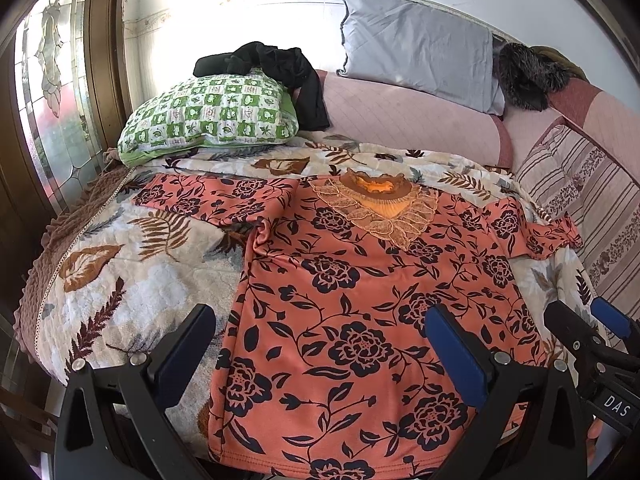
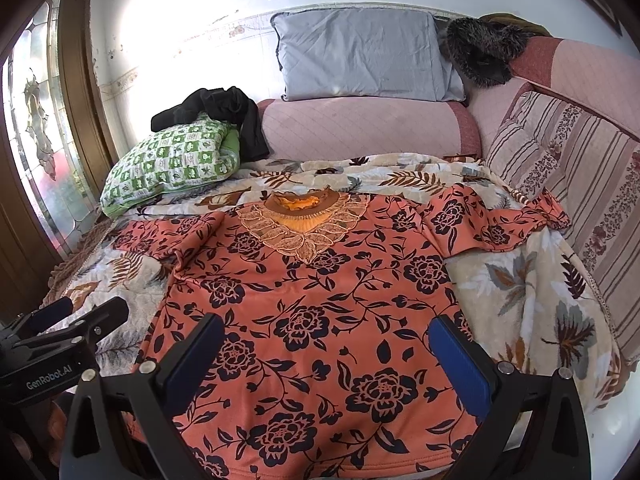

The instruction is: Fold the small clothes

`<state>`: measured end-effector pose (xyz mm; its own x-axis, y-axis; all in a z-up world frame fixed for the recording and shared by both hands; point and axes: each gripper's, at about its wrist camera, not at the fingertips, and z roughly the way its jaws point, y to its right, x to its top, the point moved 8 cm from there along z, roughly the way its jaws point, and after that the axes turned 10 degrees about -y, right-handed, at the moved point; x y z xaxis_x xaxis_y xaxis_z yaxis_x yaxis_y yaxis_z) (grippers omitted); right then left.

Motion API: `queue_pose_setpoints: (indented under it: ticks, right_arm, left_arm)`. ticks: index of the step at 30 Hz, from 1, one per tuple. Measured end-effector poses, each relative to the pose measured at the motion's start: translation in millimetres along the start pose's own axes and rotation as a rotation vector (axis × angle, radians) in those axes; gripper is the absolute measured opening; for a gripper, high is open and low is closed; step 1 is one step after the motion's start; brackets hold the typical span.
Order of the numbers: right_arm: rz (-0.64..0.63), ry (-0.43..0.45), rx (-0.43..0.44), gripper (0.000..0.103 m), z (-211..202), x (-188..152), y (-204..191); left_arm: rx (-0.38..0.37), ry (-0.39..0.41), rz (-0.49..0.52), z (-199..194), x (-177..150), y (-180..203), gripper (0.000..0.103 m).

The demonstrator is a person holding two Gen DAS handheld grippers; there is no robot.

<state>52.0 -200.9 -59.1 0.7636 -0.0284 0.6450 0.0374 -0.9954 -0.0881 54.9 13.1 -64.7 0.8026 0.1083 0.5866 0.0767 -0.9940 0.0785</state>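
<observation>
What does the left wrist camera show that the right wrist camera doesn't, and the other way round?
Only the left wrist view: more of the brown ruffled bed edge beside the blouse, and the right gripper at its right edge.

Only the right wrist view: more blanket to the right of the blouse, and the left gripper at its left edge.

Both: the orange floral blouse spread flat and unfolded, green pillow with black garment on it, grey pillow, and each camera's own gripper open above the hem.
</observation>
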Motion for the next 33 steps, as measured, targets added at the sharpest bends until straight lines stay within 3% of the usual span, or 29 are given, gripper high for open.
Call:
queue_pose_setpoints:
  ticks: [33]
  right_arm:
    - [0.014,-0.024,0.010,0.103,22,4,7]
  left_arm:
    - [0.026,-0.036,0.022,25,0,3,0.103]
